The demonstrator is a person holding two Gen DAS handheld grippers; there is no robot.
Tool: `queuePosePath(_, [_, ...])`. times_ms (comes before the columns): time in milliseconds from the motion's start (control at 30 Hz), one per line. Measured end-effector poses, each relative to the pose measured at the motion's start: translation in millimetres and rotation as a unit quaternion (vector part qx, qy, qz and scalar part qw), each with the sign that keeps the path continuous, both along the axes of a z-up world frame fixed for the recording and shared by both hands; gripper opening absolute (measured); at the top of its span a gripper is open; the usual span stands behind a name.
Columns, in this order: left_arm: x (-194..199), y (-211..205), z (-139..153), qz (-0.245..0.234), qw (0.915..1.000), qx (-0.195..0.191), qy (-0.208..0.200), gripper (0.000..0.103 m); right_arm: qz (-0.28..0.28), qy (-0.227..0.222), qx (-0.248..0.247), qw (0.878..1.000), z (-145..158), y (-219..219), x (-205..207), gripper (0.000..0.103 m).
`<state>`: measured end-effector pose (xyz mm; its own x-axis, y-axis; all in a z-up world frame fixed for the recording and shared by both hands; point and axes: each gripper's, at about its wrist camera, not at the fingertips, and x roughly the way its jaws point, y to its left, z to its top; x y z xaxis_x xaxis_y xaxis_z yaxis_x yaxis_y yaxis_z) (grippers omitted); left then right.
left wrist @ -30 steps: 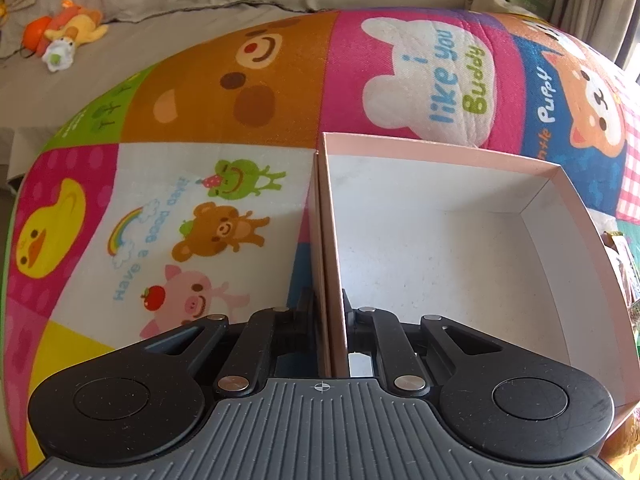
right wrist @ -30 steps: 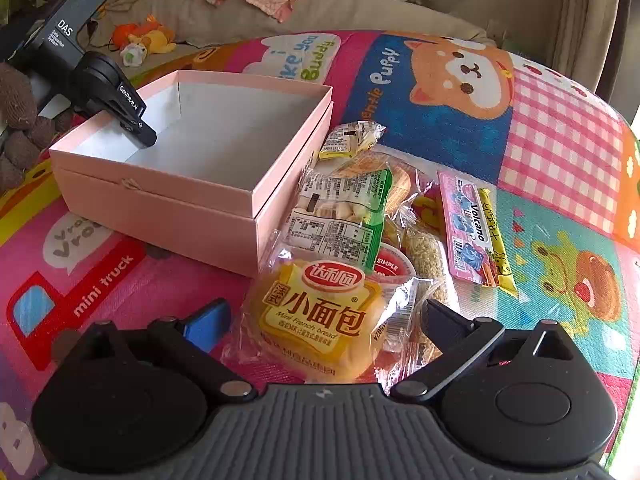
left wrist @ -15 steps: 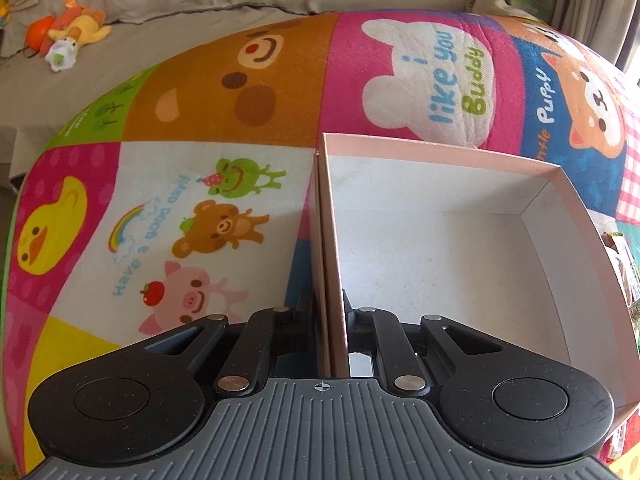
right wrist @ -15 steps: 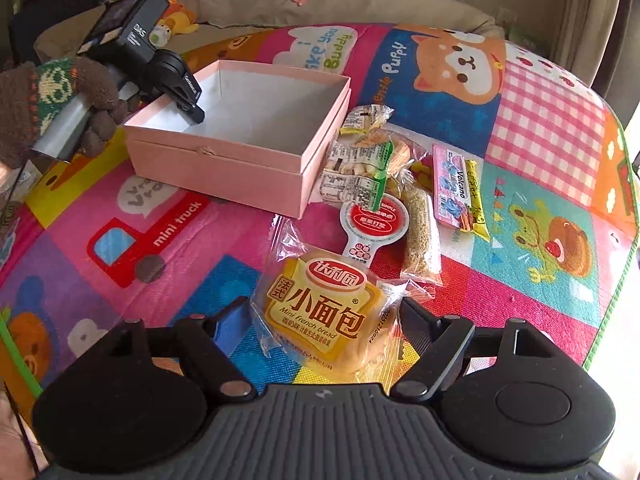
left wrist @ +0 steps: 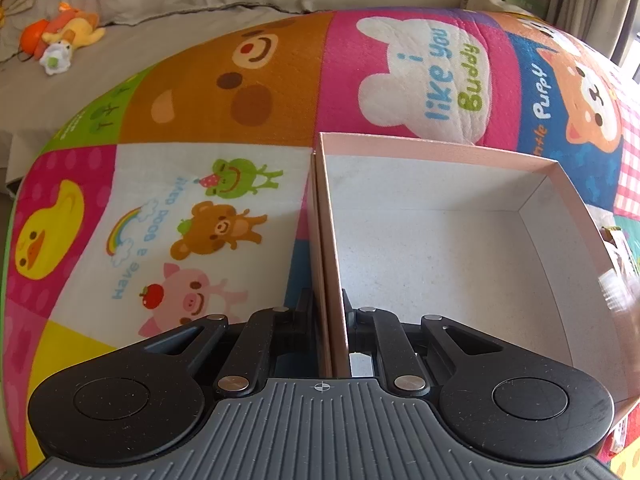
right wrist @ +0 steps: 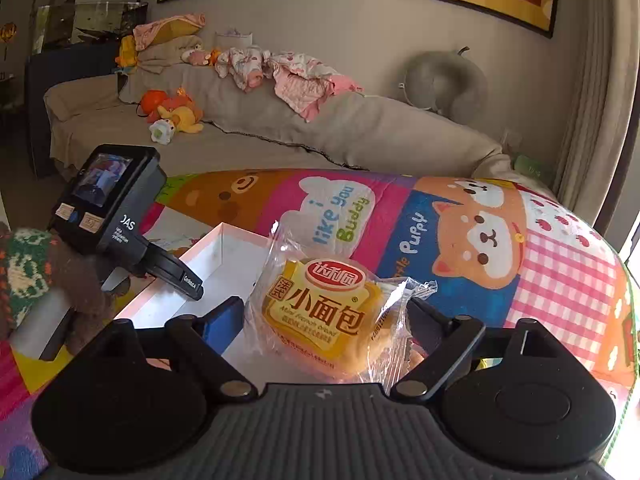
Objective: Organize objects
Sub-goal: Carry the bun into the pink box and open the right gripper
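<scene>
An open pink box (left wrist: 460, 256) with a white inside lies on the colourful play mat. My left gripper (left wrist: 334, 312) is shut on the box's left wall, one finger outside and one inside. In the right wrist view the box (right wrist: 216, 268) shows at lower left with the left gripper (right wrist: 176, 276) clamped on its wall. My right gripper (right wrist: 324, 316) is shut on a yellow wrapped bread packet (right wrist: 320, 312) and holds it in the air, beside and above the box's near right side.
The play mat (left wrist: 240, 92) covers the surface. A beige sofa (right wrist: 320, 128) behind it carries plush toys (right wrist: 172, 114), clothes and a grey neck pillow (right wrist: 444, 80). Snack packets (left wrist: 618, 248) lie just past the box's right wall.
My right gripper has lifted the bread packet up off the mat and tilted up toward the box. The left gripper and the box have stayed put.
</scene>
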<state>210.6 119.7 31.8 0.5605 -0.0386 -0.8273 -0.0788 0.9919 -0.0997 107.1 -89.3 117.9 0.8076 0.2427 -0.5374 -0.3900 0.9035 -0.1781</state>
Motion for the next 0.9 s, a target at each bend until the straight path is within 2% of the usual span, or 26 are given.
queuePosePath(67, [0, 1, 0, -0.001, 1.0000, -0.003, -0.001, 0.013, -0.011, 0.025, 0.003, 1.000, -8, 2, 16, 0.091])
queuePosePath(167, [0, 1, -1, -0.001, 1.0000, -0.006, -0.003, 0.013, -0.034, 0.036, -0.004, 0.999, -19, -8, 25, 0.091])
queuePosePath(500, [-1, 1, -1, 0.002, 1.0000, -0.007, -0.006, 0.013, -0.154, 0.076, 0.013, 0.985, -41, -96, 52, 0.094])
queuePosePath(767, [-5, 3, -2, 0.002, 0.9999, -0.012, -0.012, 0.013, -0.242, 0.133, 0.100, 0.956, -51, -155, 108, 0.095])
queuePosePath(900, [-10, 3, -2, 0.003, 0.9998, -0.013, -0.015, 0.014, -0.246, 0.137, 0.127, 0.951, -52, -160, 132, 0.097])
